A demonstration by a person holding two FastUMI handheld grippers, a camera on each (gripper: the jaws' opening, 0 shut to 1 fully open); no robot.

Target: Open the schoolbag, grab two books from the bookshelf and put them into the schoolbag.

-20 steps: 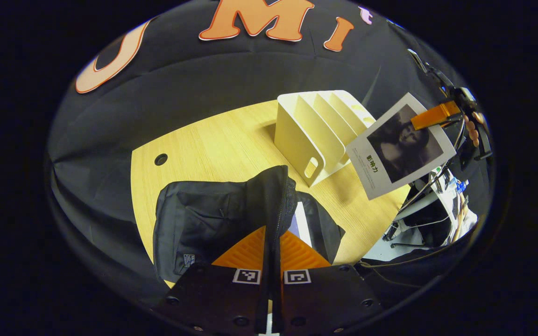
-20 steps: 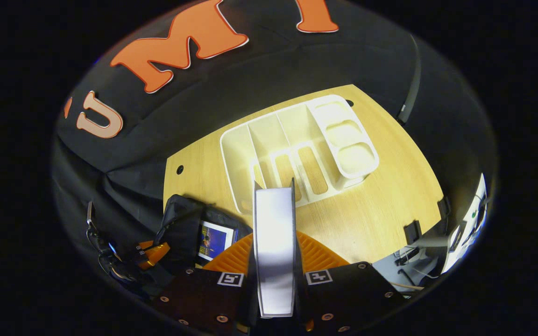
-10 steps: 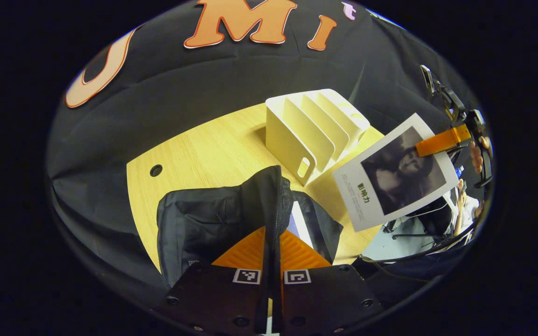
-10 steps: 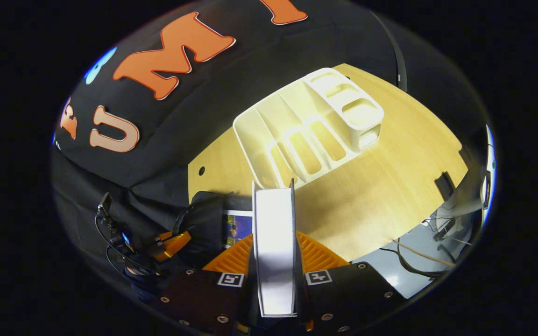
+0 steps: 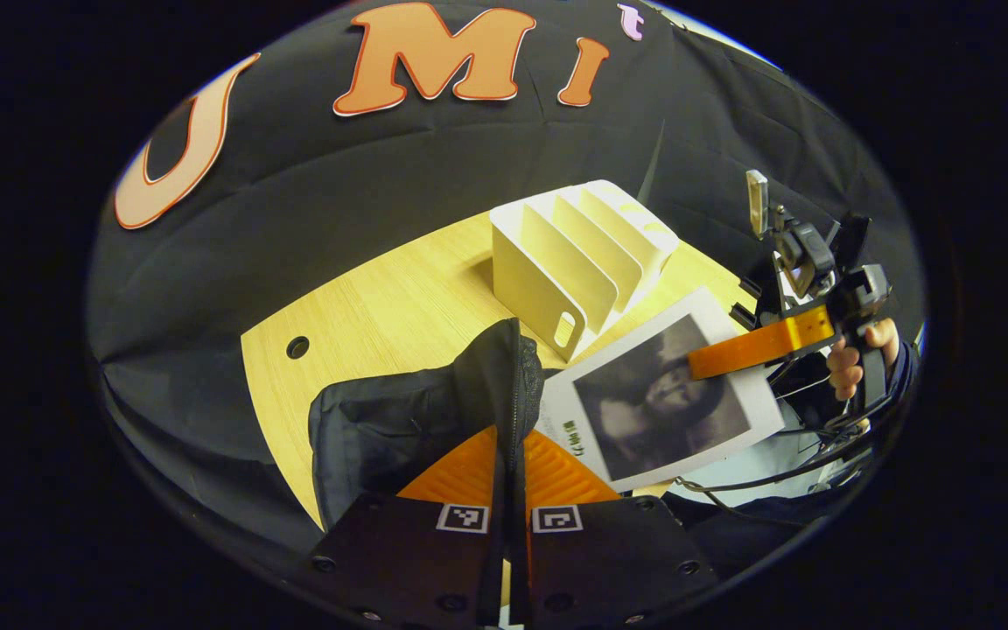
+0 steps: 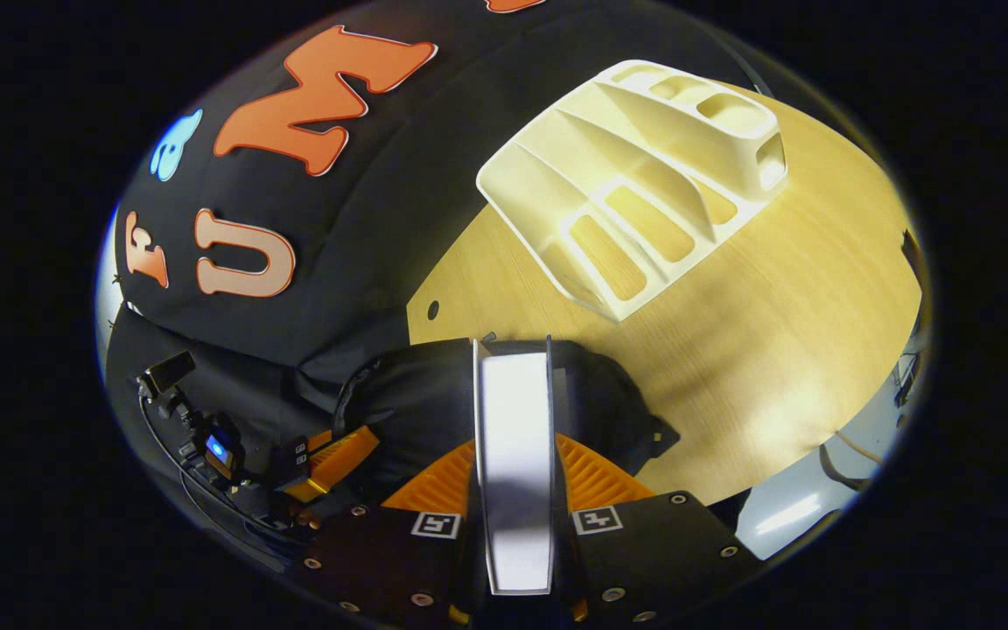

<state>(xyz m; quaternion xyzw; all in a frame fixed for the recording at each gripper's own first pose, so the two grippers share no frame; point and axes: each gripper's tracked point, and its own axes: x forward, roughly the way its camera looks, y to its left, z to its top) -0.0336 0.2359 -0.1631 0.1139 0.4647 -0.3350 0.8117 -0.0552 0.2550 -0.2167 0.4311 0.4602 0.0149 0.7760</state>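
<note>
A: Item one, the schoolbag [image 5: 399, 429]?

B: Black woven fabric, soft and slumped, lying on the table [image 5: 381, 306], a pale wood-grain top with a rounded edge and a small round hole. A toothed zipper runs along the raised flap. The left gripper [image 5: 508, 490] has its ribbed orange fingers closed narrowly on that zipper edge, lifting it into a peak.

A: Item two, the book?

B: The book [image 5: 661, 402] is a thin rectangle with a white cover bearing a dark greyscale picture. It hangs tilted in the air, its lower corner just beside the bag's opening. In the right gripper view its white page edge [image 6: 514, 464] stands straight up between the fingers, over the dark bag [image 6: 591, 402].

A: Who holds it?

B: The right gripper [image 6: 514, 525], clamped flat on both covers. From the left gripper view one orange finger [image 5: 758, 343] lies across the cover, with a hand [image 5: 854, 359] on the black handle behind.

A: Item three, the bookshelf?

B: The bookshelf [image 5: 578, 254] is cream moulded plastic with slanted dividers, rounded corners, oblong cut-outs in the base and an end-wall slot. It stands on the table behind the bag.
</note>
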